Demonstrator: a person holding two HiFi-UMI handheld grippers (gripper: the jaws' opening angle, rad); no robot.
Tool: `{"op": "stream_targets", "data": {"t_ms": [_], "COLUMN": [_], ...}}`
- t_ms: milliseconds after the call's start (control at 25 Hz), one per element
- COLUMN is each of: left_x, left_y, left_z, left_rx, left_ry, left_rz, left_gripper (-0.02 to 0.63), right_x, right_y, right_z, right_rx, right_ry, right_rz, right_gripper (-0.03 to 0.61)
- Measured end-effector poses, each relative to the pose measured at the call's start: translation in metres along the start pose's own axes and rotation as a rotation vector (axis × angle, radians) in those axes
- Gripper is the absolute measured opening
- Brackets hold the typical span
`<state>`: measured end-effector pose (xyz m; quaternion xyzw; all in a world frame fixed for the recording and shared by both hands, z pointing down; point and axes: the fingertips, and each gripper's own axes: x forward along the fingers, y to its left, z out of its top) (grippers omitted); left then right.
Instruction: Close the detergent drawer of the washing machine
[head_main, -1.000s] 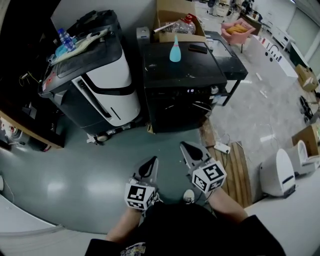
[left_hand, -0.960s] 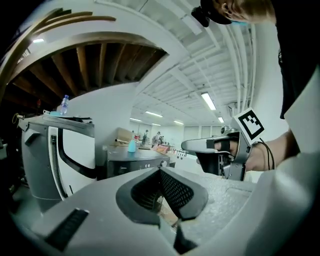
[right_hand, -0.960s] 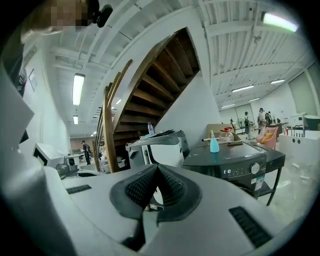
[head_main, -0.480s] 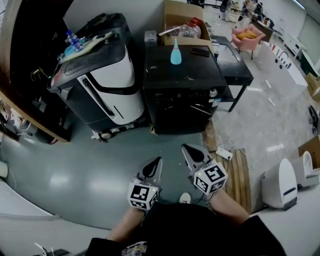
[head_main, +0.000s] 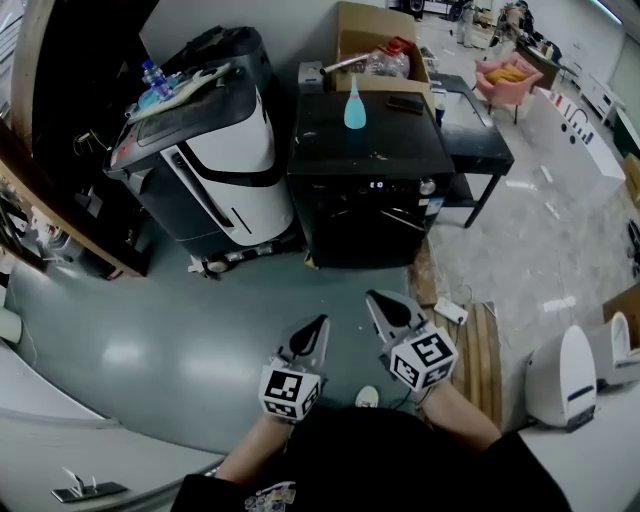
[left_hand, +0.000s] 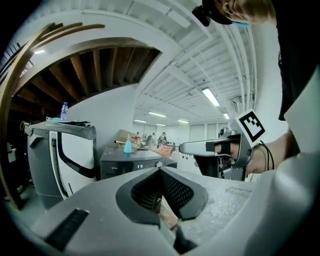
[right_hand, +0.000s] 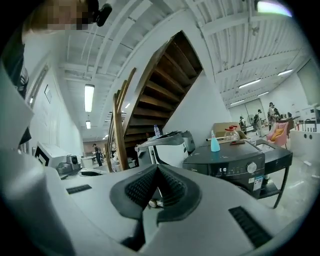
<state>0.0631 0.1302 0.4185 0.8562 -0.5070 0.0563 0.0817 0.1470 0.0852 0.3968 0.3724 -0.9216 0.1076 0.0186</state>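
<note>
Head view: we have the left gripper (head_main: 318, 325) and right gripper (head_main: 374, 298) both pressed together, empty, well apart from the black washing machine (head_main: 365, 205) ahead; its detergent drawer is too dark to make out.

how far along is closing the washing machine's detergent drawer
Done: nothing visible yet. In hand: the left gripper and right gripper have shut, empty jaws and hang over the grey floor, well short of the black washing machine. Left: go up to it and push the drawer in. Whether the drawer stands open cannot be told from here.
</note>
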Motion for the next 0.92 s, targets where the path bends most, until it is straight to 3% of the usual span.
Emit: {"op": "stream_targets", "data": {"t_ms": [920], "left_x": [0.003], "left_y": [-0.021], "left_z": [0.001], "left_rx": [0.017], "left_ry": [-0.006], "left_rz": [-0.001], "left_gripper": [0.003], "right_x": [-0.018], "right_y": [-0.008], "right_z": [-0.002], "right_rx": [0.011], "right_ry": [-0.019], "right_rz": [0.005], "right_gripper": [-0.002]}}
